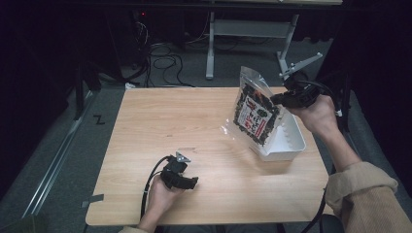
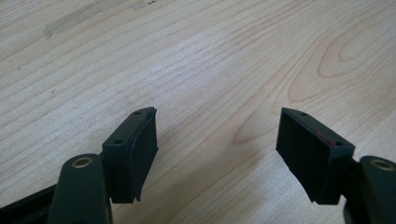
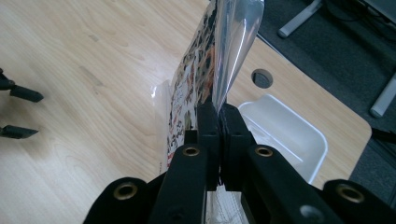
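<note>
A clear plastic snack bag [image 1: 254, 109] with a dark filling and a red, white and black label hangs in the air above the right side of the wooden table [image 1: 184, 126]. My right gripper [image 1: 281, 98] is shut on the bag's right edge, and the right gripper view has the bag [image 3: 205, 79] pinched edge-on between the jaws of the right gripper [image 3: 219, 122]. Under the bag's lower end stands a white plastic bin [image 1: 287, 141]. My left gripper [image 1: 193, 183] rests low near the table's front edge, and the left gripper [image 2: 215, 142] stands open over bare wood.
A round cable hole [image 3: 262, 78] sits in the tabletop beyond the white bin [image 3: 285, 135]. Behind the table are a grey desk frame [image 1: 252, 34] and loose cables [image 1: 163, 63] on the floor. A dark curtain closes off the right side.
</note>
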The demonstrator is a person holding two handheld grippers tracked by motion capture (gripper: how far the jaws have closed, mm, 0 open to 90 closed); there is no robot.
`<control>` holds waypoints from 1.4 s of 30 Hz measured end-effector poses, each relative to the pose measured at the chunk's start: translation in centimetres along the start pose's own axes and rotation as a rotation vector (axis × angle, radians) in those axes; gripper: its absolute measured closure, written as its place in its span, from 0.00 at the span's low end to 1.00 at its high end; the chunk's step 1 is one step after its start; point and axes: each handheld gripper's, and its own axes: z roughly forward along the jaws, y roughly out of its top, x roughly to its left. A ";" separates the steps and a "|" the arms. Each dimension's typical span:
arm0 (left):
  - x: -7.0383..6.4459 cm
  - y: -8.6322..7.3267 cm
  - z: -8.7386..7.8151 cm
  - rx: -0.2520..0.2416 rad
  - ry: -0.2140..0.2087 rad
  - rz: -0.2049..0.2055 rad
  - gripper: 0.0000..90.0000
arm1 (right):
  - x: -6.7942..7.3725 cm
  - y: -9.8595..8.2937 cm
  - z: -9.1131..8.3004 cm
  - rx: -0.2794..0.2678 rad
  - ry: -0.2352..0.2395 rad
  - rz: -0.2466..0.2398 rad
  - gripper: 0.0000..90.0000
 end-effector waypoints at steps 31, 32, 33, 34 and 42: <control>0.0 0.0 0.1 0.005 0.001 0.005 0.33 | -3.7 -1.3 -1.3 -0.031 -0.136 0.053 1.00; 0.0 0.0 0.1 0.005 0.001 0.005 0.33 | -3.8 -1.4 -1.4 -0.031 -0.138 0.057 1.00; -0.1 0.0 0.1 0.006 -0.001 0.005 0.33 | -3.9 -1.5 -1.5 -0.029 -0.142 0.057 1.00; -0.1 0.0 0.2 0.007 0.001 0.007 0.33 | -4.0 -1.6 -1.6 -0.027 -0.149 0.053 1.00; 0.0 0.0 0.2 0.008 -0.001 0.003 0.33 | -4.8 -2.5 -2.0 -0.008 -0.190 0.057 1.00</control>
